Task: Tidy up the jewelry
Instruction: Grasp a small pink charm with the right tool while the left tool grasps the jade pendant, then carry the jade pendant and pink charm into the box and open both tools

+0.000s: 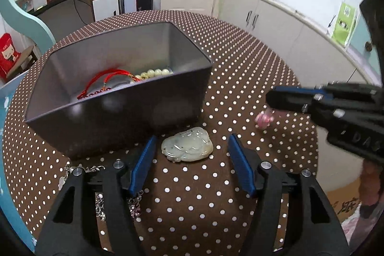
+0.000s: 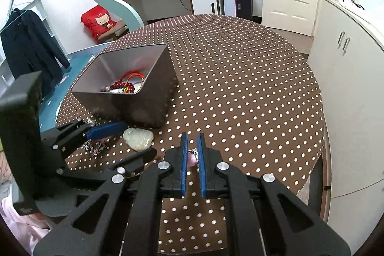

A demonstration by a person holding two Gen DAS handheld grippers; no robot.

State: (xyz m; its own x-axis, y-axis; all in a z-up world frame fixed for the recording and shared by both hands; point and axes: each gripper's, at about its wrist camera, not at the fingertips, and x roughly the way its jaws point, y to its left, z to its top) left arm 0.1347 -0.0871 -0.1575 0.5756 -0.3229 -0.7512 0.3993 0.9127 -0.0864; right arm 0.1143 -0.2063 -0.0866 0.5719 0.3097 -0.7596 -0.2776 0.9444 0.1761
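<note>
A pale jade pendant [image 1: 187, 148] lies on the polka-dot tablecloth just in front of a dark metal box [image 1: 115, 109]. My left gripper [image 1: 190, 143] is open, its blue fingers on either side of the pendant, not touching it. The box holds a red cord, red beads and pale beads [image 1: 154, 73]. My right gripper [image 2: 192, 143] is shut on a pink bead piece with a silver chain [image 2: 193, 157]; in the left wrist view it [image 1: 264, 120] hangs under the right gripper's fingers, above the cloth. The pendant [image 2: 139, 138] and box [image 2: 134, 100] also show in the right wrist view.
A silver chain [image 1: 100, 205] lies on the cloth under my left gripper's left side, also seen in the right wrist view [image 2: 94, 148]. The round table's edge [image 2: 321, 126] curves at the right, with white cabinets [image 2: 348, 92] beyond.
</note>
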